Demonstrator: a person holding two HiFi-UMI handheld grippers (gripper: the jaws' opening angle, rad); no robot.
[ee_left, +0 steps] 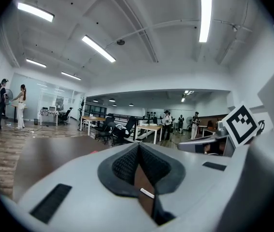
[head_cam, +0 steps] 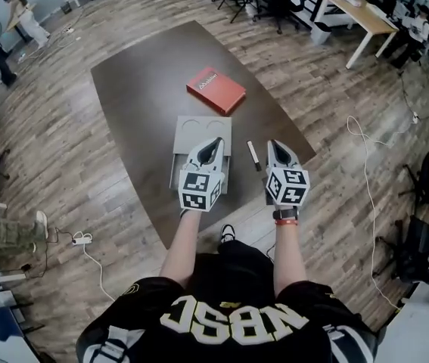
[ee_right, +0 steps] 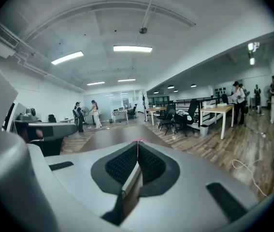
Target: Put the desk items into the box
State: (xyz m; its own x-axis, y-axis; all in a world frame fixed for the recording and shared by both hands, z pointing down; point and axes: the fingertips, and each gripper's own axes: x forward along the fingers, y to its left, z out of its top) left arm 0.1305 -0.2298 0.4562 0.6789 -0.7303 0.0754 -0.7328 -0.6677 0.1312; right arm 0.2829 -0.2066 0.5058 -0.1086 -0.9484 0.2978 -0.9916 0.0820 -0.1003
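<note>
- My left gripper point(head_cam: 212, 144) is clenched: in the left gripper view its pads meet at the tip point(ee_left: 138, 145) with nothing between them.
- My right gripper point(head_cam: 277, 146) is clenched too, and the right gripper view shows its pads pressed together point(ee_right: 137, 143) and empty.
- From the head view, both grippers sit side by side at the near edge of the dark table point(head_cam: 138, 89), pointing toward 12 o'clock.
- A grey tray point(head_cam: 191, 131) with two round recesses lies under my left gripper, which covers its right half.
- A black pen point(head_cam: 253, 155) lies on the table just at 3 o'clock of the tray, between my two grippers and touching neither that I can see.
- A red flat item point(head_cam: 216, 89), book or box I cannot tell, rests at 12 o'clock of the tray, apart from it and turned at an angle.
- A white cable point(head_cam: 365, 165) trails over the wooden floor at 3 o'clock of the table.
</note>
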